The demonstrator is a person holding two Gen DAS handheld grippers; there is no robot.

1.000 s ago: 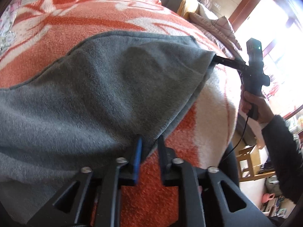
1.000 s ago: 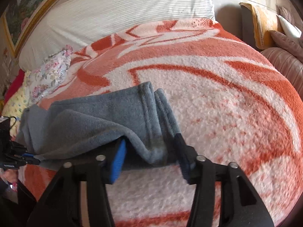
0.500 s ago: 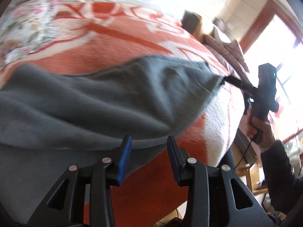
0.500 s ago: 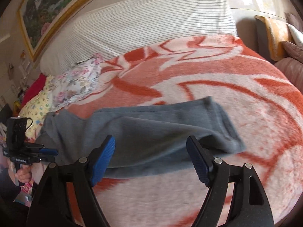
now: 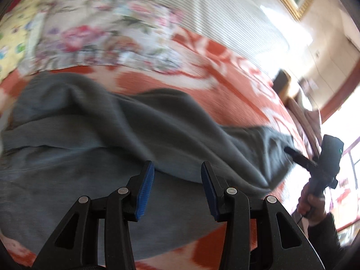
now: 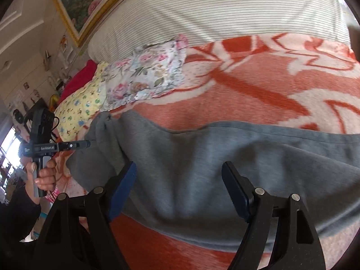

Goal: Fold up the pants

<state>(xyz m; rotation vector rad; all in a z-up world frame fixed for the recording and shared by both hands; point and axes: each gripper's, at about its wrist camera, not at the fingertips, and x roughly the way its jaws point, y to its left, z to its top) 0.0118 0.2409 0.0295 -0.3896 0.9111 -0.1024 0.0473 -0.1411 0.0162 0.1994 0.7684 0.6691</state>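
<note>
I am holding my left gripper (image 5: pixel 177 180) with its blue-padded fingers apart and nothing between them, hovering just above the grey pants (image 5: pixel 112 148). My right gripper (image 6: pixel 180 186) is spread wide, also gripping nothing, over the same fabric (image 6: pixel 202 162). The pants are lying flat on the orange-and-white blanket (image 6: pixel 258 85), their long axis running across both views, from my left side to my right. In the right wrist view one rumpled end is sitting near my left gripper's tip (image 6: pixel 87 144); in the left wrist view the other end is lying close to my right gripper (image 5: pixel 294 154), though blur is hiding whether they touch. The cloth is lying in doubled layers with soft ridges. Beyond the pants, a floral pillow (image 6: pixel 153 74) and a yellow patterned pillow (image 6: pixel 78 110) are resting beside a striped white bolster (image 6: pixel 225 11). A gold-framed picture (image 6: pixel 90 2) is hanging above.
</note>
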